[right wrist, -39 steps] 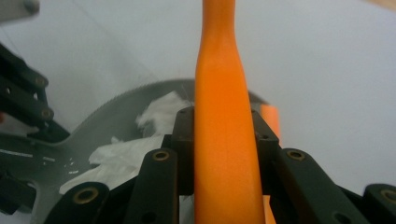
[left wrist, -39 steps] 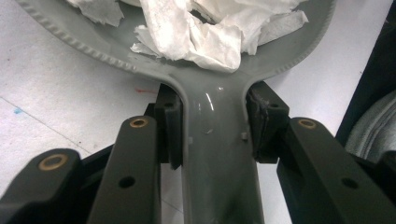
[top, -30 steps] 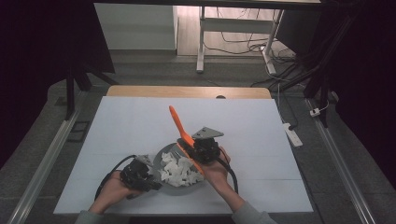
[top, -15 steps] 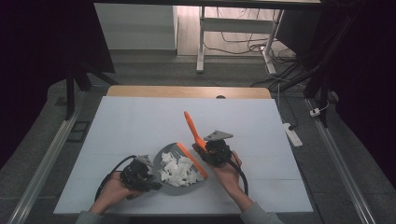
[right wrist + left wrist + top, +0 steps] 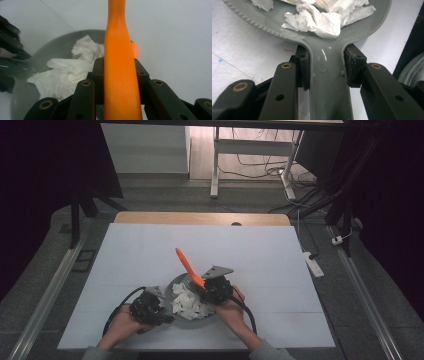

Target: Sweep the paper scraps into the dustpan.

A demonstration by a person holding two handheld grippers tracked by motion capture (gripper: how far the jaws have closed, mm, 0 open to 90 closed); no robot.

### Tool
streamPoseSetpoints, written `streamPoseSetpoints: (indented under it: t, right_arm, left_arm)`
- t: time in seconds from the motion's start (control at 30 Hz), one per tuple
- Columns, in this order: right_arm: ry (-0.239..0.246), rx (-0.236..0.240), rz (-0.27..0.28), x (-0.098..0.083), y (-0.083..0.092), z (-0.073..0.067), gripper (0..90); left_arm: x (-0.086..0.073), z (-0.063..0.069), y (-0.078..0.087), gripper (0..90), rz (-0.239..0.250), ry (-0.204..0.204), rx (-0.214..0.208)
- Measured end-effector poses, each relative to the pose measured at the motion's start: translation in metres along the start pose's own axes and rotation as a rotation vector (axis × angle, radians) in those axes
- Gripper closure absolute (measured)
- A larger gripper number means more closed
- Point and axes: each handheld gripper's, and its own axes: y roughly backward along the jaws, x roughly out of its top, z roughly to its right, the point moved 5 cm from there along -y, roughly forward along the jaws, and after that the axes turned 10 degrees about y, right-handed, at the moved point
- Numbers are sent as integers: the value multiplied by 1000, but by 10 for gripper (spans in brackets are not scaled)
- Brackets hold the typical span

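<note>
Since half a second ago the right gripper (image 5: pixel 212 287), jaws clamped on the orange spatula (image 5: pixel 189 267), has swung back toward the grey pan (image 5: pixel 181 314) whose handle (image 5: pixel 328 82) the left gripper (image 5: pixel 150 306) grips, and a hasty sweep could flick crumpled tissue (image 5: pixel 187 301) out.

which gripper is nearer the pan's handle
Left. The left gripper has its jaws shut on the pan's handle; the right gripper is across the pan, holding an orange tool.

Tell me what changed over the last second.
The right gripper swung out to the right of the grey pan and has come back over its rim, carrying the orange spatula clamped in its jaws throughout. The left gripper stayed shut on the pan's handle, and the crumpled white paper stayed in the pan.
</note>
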Motion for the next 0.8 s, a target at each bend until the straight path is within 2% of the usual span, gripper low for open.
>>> streamPoseSetpoints:
  t: [0.13, 0.37, 0.53, 0.8]
  right_arm:
    - [-19, -18, 44, 6, 12, 9, 704]
    - [-81, -63, 87, 6, 29, 34, 704]
    - [-96, -87, 100, 5, 36, 45, 704]
    - [-118, -94, 110, 2, 42, 58, 704]
  left_arm:
    - [0, 0, 0, 613, 12, -3, -3]
    - [2, -1, 4, 613, 69, -14, 0]
    - [2, -3, 6, 613, 85, -6, 3]
    - [3, -7, 13, 612, 128, 15, 17]
